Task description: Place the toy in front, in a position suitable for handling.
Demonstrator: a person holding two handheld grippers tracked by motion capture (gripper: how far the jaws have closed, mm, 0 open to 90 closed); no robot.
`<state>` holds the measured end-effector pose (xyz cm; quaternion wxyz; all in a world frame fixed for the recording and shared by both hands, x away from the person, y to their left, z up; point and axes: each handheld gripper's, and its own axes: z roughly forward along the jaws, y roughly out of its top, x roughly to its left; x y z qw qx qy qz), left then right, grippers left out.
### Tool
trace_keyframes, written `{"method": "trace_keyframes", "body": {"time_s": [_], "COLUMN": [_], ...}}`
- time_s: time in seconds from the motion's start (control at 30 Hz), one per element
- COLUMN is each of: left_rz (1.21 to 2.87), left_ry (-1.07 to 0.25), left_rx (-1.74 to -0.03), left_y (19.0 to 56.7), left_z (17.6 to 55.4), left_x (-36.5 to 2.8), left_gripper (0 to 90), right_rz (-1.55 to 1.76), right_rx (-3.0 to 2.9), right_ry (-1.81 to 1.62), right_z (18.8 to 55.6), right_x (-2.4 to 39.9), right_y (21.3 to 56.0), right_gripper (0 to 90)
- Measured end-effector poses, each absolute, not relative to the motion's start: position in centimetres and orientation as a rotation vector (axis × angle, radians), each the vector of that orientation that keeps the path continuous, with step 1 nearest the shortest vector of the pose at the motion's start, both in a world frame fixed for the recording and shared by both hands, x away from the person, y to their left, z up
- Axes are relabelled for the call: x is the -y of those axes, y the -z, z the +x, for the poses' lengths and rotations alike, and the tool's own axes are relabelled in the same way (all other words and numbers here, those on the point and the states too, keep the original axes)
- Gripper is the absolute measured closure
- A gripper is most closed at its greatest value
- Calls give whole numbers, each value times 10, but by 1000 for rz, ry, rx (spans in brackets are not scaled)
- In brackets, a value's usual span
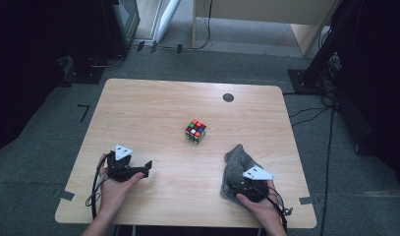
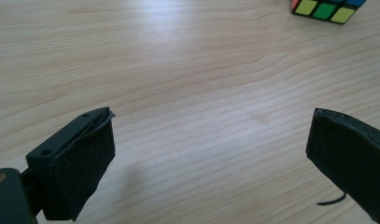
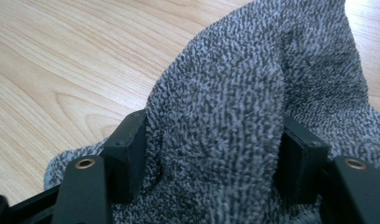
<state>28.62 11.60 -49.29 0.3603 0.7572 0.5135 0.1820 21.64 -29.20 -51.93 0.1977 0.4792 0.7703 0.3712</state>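
Note:
A grey knitted cloth lies bunched at the table's front right. My right gripper sits on its near end. In the right gripper view a fold of the cloth fills the gap between the two black jaws and touches both pads, so my right gripper is shut on it. A colour cube stands near the table's middle. My left gripper rests at the front left and points right. In the left gripper view the left gripper is wide open over bare wood, with the cube far ahead at the top right.
The wooden table has a small black round disc near its far edge. Grey tape marks sit at both front corners. Dark stands and cables stand on the carpet left and right of the table.

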Motion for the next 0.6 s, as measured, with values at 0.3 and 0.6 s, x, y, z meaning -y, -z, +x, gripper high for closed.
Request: {"method": "trace_keyframes", "body": {"time_s": [0.3,0.6], "left_rz": [1953,1965], "left_ry": [-435,-440], "left_rx": [-1266,-1203], "left_y": [489,490], "left_z": [301,316], "left_x": [-80,-43], "left_gripper": [16,18], "right_rz": [1337,1334], "right_rx": [-2128,-2120], "right_ry": [-1016,-1015], "right_z": [214,214], "right_x": [291,290], "right_y": [521,522], "right_gripper": [431,439]}}
